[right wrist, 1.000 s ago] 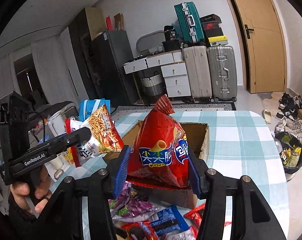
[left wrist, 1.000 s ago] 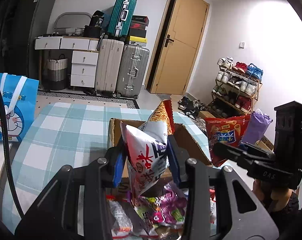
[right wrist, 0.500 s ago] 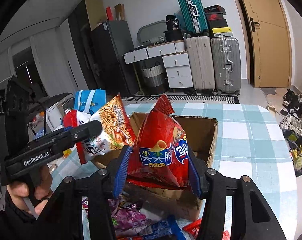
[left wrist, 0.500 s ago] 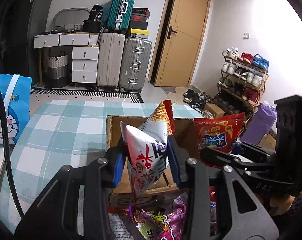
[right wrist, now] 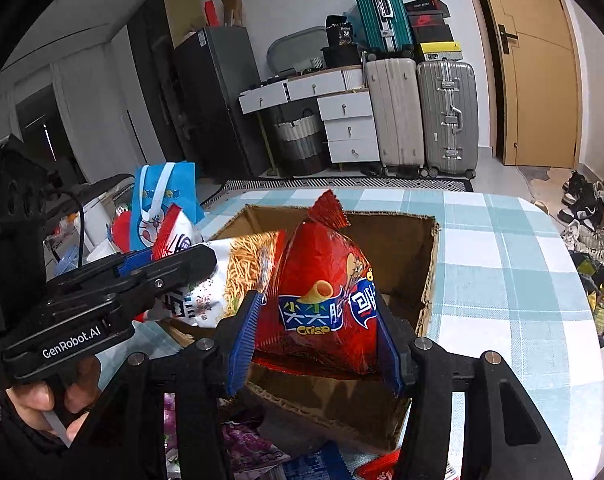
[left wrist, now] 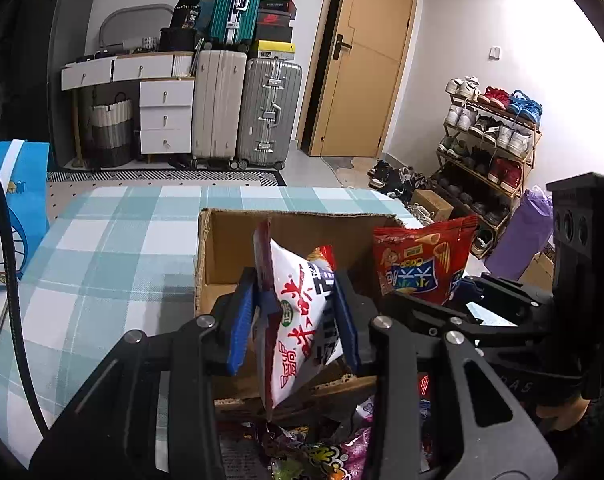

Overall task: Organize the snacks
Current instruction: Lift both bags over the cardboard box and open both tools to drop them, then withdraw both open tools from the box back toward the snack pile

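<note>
My left gripper is shut on a white noodle-snack bag and holds it over the near edge of an open cardboard box on the checked table. My right gripper is shut on a red crisp bag, also over the box. In the left wrist view the red bag hangs at the box's right side. In the right wrist view the white bag sits left of the red one, the two bags touching. Loose snack packets lie in front of the box.
The blue-checked tablecloth covers the table around the box. A blue cartoon tote bag stands at the left edge. Suitcases, drawers, a door and a shoe rack are beyond the table. More packets lie near the box front.
Both grippers have moved forward and down toward the box with their bags. The white bag has tilted in the left gripper. The two bags have come closer together.
</note>
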### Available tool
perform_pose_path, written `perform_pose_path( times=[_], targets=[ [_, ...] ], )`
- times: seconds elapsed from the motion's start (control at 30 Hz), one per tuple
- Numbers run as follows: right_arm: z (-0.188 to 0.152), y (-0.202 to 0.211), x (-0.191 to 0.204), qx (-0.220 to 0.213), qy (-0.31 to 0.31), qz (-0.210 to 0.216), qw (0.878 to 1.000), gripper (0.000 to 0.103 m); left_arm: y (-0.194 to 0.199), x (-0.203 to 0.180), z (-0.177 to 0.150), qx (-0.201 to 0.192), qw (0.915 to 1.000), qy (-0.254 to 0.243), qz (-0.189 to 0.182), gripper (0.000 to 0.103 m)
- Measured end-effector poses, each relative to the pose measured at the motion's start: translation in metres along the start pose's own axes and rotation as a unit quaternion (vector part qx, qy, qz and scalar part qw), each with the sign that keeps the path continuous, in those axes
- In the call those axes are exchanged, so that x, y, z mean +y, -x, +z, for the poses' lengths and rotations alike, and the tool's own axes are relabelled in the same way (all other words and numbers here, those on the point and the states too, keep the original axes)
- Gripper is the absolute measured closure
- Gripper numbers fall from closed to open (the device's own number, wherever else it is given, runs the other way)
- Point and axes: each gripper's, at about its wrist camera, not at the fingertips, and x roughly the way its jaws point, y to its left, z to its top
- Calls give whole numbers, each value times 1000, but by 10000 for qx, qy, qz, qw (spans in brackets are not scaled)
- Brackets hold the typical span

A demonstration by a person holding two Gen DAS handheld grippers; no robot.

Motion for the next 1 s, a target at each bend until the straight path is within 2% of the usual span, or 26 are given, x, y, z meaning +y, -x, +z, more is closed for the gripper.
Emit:
perform_pose_path(
  times=[0.17,0.27,0.33,0.47,0.5,0.57,0.7,0.8,1.0],
  targets=[
    [-1,-1,0,9,43,-25,10000,49,-5,4,1,96,10000,1,-20,66],
    [-3,3,1,3,123,-39,9999,46,1,5,-2,85,9999,41,-39,46],
    [-6,13,5,-105,211,-105,9997,28,13,7,-5,-10,10000,76,-41,27],
    [-13,38,7,-232,235,-196,9993,11,37,7,-10,-146,9998,95,114,10],
    [-16,46,7,-309,240,-251,9989,4,44,7,-11,-156,9997,97,158,1],
    [-22,63,5,-455,183,-309,9983,0,59,6,-17,-220,9996,107,165,1],
    [-33,81,1,-300,-11,-297,9991,0,87,7,-32,-258,9995,106,145,1],
    [-46,97,1,-412,-8,-242,9989,0,103,6,-46,-208,9996,26,190,1],
    [-73,115,6,-403,33,-415,9983,0,125,10,-75,-136,9997,82,163,1]
  ],
)
